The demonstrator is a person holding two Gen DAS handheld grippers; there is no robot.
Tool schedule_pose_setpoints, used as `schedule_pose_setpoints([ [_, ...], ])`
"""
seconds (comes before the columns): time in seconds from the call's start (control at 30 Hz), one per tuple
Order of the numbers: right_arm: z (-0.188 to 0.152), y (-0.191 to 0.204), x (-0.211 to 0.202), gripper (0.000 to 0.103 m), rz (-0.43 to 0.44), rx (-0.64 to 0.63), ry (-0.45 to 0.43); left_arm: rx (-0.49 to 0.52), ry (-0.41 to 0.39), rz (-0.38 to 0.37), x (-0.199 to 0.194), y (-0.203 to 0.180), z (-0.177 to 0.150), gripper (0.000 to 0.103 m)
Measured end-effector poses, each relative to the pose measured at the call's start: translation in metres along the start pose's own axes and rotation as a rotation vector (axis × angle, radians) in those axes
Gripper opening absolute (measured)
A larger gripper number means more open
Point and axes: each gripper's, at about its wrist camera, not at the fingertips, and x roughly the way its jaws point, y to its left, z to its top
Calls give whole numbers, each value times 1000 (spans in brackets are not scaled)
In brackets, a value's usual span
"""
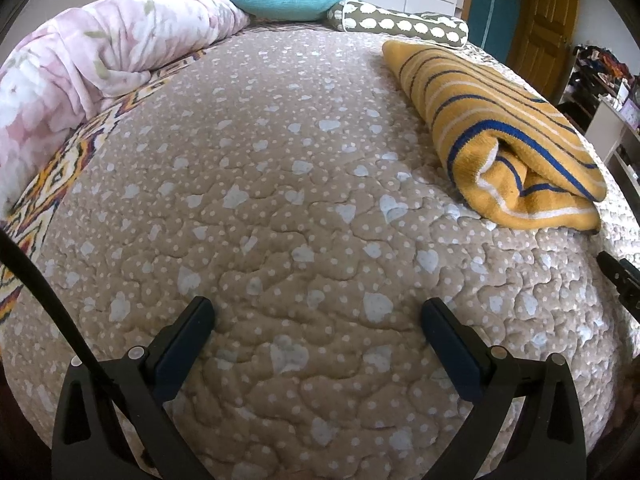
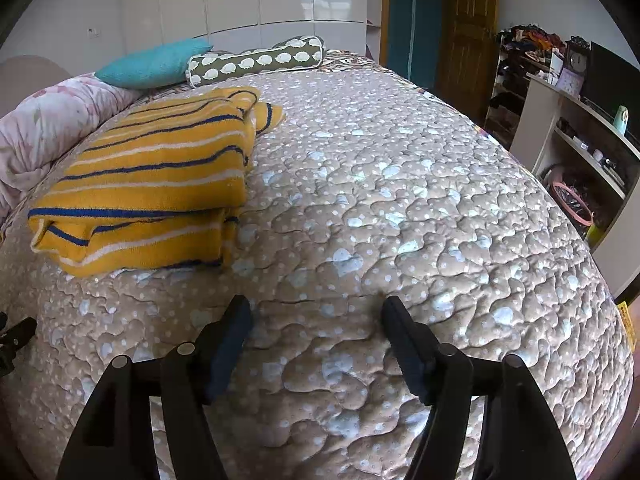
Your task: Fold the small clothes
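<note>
On the bed (image 2: 400, 200), the striped yellow garment (image 2: 152, 184) lay folded; left gripper (image 1: 318, 316) and right gripper (image 2: 316, 316) hovered, jaws wide, empty; nothing unfolded showed.

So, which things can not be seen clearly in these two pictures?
- Yellow striped garment: its inner layers are hidden by its own folds in both views, so the garment type is unclear.
- Floral blanket: cut off by the left edge, left wrist view.
- Shelf items: too small, right wrist view.
- Other gripper: only a tip at each picture's edge.
</note>
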Motion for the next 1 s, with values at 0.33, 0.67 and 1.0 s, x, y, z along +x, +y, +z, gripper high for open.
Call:
schedule_pose_setpoints([
  [0.33,0,0,0,73,-2,0,-1,9,-8,11,0,-1,-1,103],
  [0.67,0,-1,1,74,-5,-1,-2,9,-20,13,-1,-2,-2,103],
  [1.0,0,-1,1,74,-5,-1,-2,7,-20,8,-1,-2,-2,103],
])
